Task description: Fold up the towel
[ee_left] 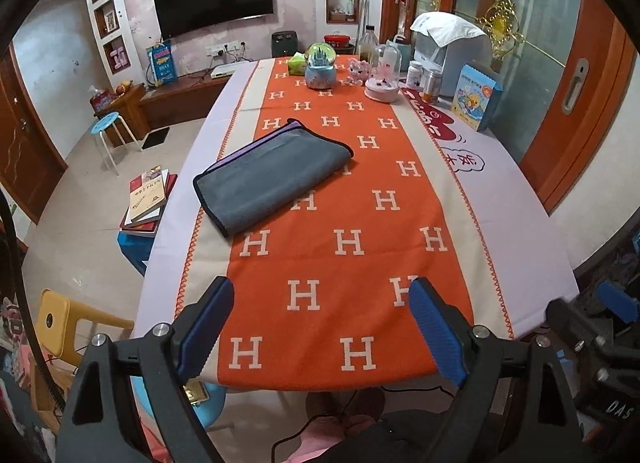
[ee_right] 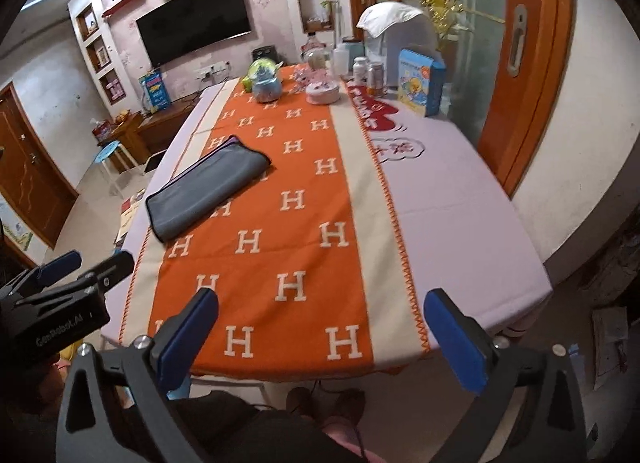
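The left tongs [ee_left: 320, 295] hang spread wide above the near edge of the surface [ee_left: 520, 231], their blue pads [ee_left: 208, 327] gripping nothing. The right tongs [ee_right: 320, 303] are likewise spread and empty, over the same near edge; from the right wrist view the left tongs [ee_right: 86, 259] show at the left margin, apart from the right pair.

Under both lies an orange runner [ee_left: 340, 263] patterned with white H letters, laid over a pale cloth. The towel [ee_left: 272, 175] (grey, dark-edged, with a purple layer peeking out along its far side) rests folded on the runner, well beyond both tongs and toward the runner's left border, one corner reaching past that border onto the beige band.

Farther along the runner from the towel, at the far end, stand a snow globe [ee_left: 320, 67] and a pink dome ornament [ee_left: 383, 75]. Right of the runner there, a blue box [ee_left: 476, 97] stands upright.
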A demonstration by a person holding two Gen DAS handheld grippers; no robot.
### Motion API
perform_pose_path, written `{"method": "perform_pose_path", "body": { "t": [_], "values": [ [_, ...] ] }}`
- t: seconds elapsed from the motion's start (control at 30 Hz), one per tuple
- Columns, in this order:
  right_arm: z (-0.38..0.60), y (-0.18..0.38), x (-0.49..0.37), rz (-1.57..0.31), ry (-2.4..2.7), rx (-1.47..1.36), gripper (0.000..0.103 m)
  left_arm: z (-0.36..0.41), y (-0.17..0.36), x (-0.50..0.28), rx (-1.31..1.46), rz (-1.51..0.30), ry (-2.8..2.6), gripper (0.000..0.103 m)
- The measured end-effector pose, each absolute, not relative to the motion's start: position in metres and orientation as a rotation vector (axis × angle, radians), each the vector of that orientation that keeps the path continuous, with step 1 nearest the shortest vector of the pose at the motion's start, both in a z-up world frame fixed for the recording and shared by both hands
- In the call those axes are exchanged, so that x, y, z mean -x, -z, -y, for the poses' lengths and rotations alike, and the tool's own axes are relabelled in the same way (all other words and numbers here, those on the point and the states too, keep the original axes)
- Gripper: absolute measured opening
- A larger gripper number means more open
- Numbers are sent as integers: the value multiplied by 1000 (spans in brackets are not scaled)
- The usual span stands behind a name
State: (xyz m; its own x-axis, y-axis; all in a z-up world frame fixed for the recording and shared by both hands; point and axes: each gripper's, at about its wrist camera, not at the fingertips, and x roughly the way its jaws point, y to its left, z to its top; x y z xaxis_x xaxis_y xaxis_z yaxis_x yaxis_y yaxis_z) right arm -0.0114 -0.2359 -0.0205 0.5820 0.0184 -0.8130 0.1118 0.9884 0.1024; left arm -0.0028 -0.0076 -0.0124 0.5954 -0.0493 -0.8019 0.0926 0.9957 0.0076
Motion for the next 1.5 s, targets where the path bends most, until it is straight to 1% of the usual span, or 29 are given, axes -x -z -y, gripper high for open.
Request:
{"method": "perform_pose_path", "body": {
  "t": [0.07,0.23,0.3,1.5],
  "values": [
    [235,28,10,-980,40,-157,103,9,11,6,-58,-912,69,88],
    [233,30,12,-992,30,-153,103,9,11,9,-48,-908,61,95],
    [230,29,12,-987,21,-138,103,8,12,9,-43,-909,62,102],
    [223,28,-2,-999,8,-118,103,-1,25,-1,-35,-952,39,102]
  ]
}}
